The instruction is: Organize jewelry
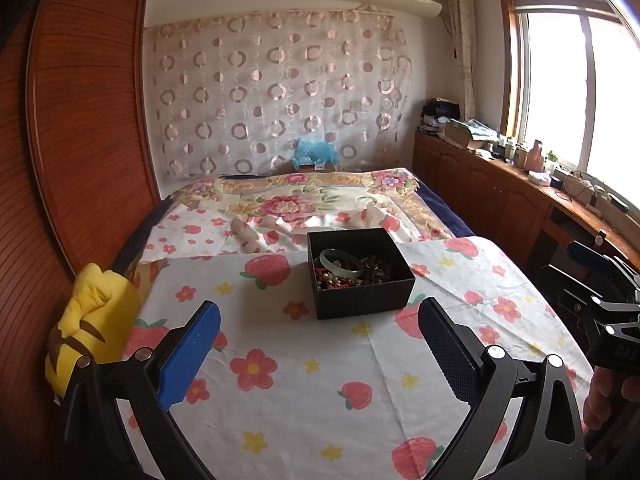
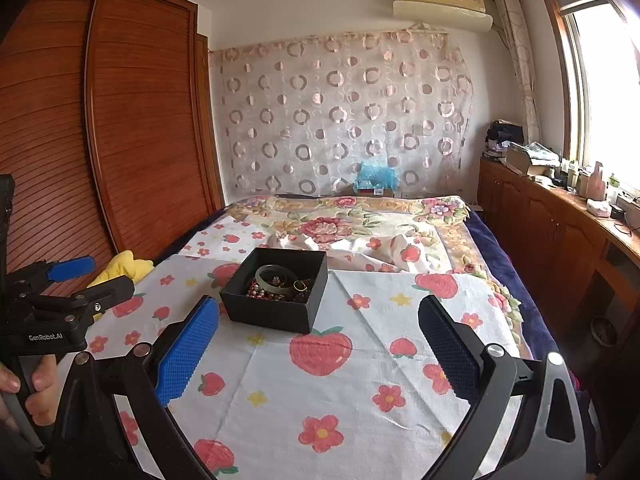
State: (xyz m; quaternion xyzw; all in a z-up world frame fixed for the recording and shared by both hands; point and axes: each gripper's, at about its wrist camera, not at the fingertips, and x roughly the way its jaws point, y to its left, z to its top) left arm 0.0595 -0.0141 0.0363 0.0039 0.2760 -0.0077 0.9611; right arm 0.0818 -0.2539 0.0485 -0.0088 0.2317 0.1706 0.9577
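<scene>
The left gripper (image 1: pixel 320 344) fills the bottom of the left wrist view with its two blue-padded fingers spread wide and nothing between them but the strawberry-and-flower cloth (image 1: pixel 304 384) over the bed; it touches neither the cloth nor the box. The right gripper (image 2: pixel 318 344) stands the same way at the bottom of the right wrist view, wide apart and empty, hovering above the cloth. Both aim at the black box (image 1: pixel 360 272), which sits open-topped in the middle of either frame, flat on the cloth and well ahead of the fingertips, so either gripper can reach it from the near side. Inside it the jewelry (image 1: pixel 352 270) lies in one loose heap: a pale green bangle (image 1: pixel 342 261) resting on top of dark and red beaded strings, with a small gold-coloured ring (image 2: pixel 299 285) showing in the right wrist view. No piece lies out on the cloth. Such a scene would fit pieces waiting to be sorted as well as pieces already gathered into the box. A yellow plush toy (image 1: pixel 96 320) lies at the left edge, clear of the box.
</scene>
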